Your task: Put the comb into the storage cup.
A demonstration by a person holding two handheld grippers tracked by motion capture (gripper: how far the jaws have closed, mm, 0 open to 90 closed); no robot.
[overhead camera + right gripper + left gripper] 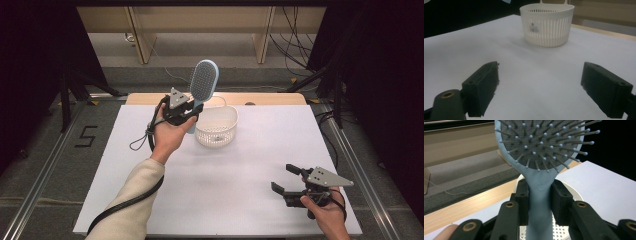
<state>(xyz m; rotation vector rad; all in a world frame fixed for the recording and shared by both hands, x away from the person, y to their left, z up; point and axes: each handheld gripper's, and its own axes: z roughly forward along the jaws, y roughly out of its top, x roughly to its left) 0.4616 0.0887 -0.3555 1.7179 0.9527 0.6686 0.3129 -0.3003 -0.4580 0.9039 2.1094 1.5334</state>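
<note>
A light blue hairbrush (203, 81) with grey bristles stands upright in the air, just left of and above a white slotted basket (216, 126). My left gripper (186, 111) is shut on its handle. In the left gripper view both pads clamp the hairbrush (539, 195) handle, the bristle head fills the top, and the basket (559, 231) rim lies below. My right gripper (289, 178) rests near the table's front right, open with nothing between its jaws. From the right gripper (540, 87) view, the basket (547, 23) stands farther off on the white table.
The white tabletop (250, 170) spreads between the two hands. A wooden strip (265, 98) runs along its far edge. Cables (295, 50) and dark stands (65, 95) are on the floor beyond the table.
</note>
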